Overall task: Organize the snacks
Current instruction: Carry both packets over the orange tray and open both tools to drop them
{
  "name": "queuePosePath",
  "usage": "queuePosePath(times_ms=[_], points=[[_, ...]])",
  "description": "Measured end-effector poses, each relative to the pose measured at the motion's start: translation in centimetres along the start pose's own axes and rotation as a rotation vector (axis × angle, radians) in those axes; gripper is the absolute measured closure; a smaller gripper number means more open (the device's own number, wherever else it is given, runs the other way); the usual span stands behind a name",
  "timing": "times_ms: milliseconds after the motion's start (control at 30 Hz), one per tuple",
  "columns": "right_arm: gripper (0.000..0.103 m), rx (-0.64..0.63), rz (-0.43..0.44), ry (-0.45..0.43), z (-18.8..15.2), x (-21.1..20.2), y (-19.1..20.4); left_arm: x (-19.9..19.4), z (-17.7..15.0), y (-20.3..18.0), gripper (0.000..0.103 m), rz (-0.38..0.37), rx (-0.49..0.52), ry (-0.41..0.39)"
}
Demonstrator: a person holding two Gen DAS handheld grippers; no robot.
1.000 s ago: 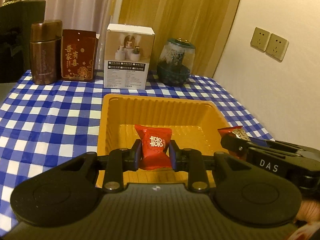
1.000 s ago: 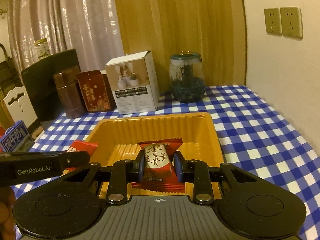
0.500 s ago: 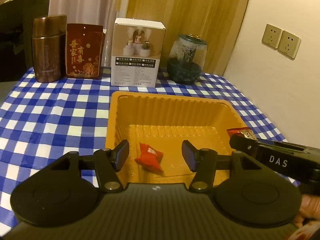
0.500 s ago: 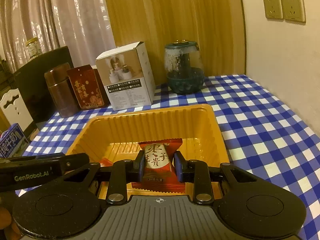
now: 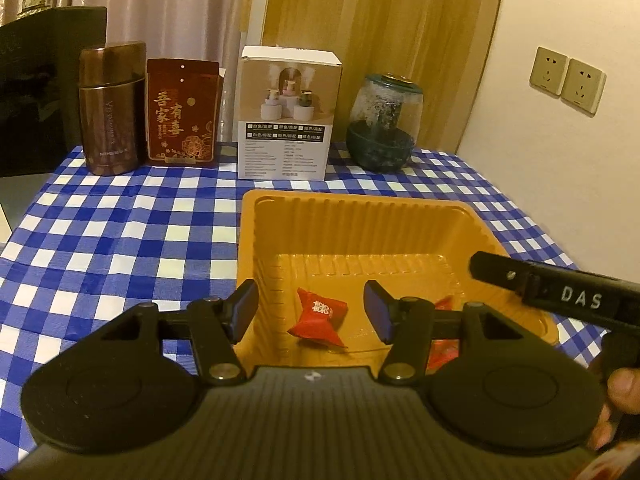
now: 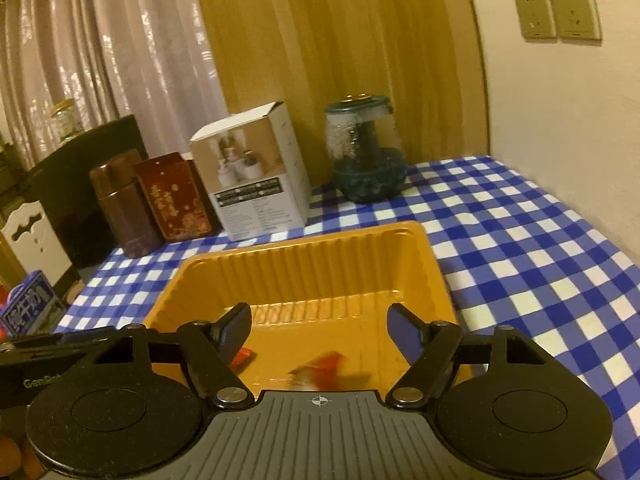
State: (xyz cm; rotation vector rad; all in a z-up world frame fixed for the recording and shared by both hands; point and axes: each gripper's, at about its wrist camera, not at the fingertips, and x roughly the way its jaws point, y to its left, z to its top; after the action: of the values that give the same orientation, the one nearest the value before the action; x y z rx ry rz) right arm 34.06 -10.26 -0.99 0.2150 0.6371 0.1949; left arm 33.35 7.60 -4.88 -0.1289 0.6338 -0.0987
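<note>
A yellow plastic tray [image 5: 360, 202] [image 6: 304, 240] sits on the blue checked cloth. In the left wrist view my left gripper [image 5: 312, 309] stands open over the tray's near end, and a red wrapped candy [image 5: 320, 316] lies free on the tray floor between its fingers. A second red candy [image 5: 444, 344] shows partly behind the right finger. The right gripper's black finger [image 5: 560, 292] reaches in from the right. In the right wrist view my right gripper [image 6: 320, 326] has its jaws opening, and a blurred red candy [image 6: 320, 368] is below them, clear of the pads. Another red candy [image 6: 242, 356] peeks out beside the left finger.
Along the back stand a brown canister [image 5: 112, 108], a red gift box [image 5: 182, 112], a white carton [image 5: 288, 116] and a glass jar [image 5: 384, 124]. The wall with sockets [image 5: 566, 80] borders the table on the right. A blue box [image 6: 28, 308] sits beyond the left edge.
The left gripper opened first and its candy dropped into the tray. The right gripper then opened from its grip, and its candy now falls blurred toward the tray floor.
</note>
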Motion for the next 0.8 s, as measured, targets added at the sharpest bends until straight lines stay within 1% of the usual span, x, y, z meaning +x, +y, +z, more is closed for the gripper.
queuePosePath(times_ms=[267, 467, 800], points=[[0.028, -0.007, -0.028, -0.013, 0.1, -0.5, -0.5, -0.1, -0.1, -0.1, 0.048, -0.001, 0.0, 0.003], [0.028, -0.023, -0.037, -0.006, 0.0, -0.6, -0.3, -0.3, -0.3, -0.3, 0.048, -0.006, 0.006, 0.005], [0.028, -0.029, -0.05, -0.012, -0.3, -1.9, -0.5, -1.4, -0.9, -0.9, 0.045, -0.001, 0.009, 0.0]])
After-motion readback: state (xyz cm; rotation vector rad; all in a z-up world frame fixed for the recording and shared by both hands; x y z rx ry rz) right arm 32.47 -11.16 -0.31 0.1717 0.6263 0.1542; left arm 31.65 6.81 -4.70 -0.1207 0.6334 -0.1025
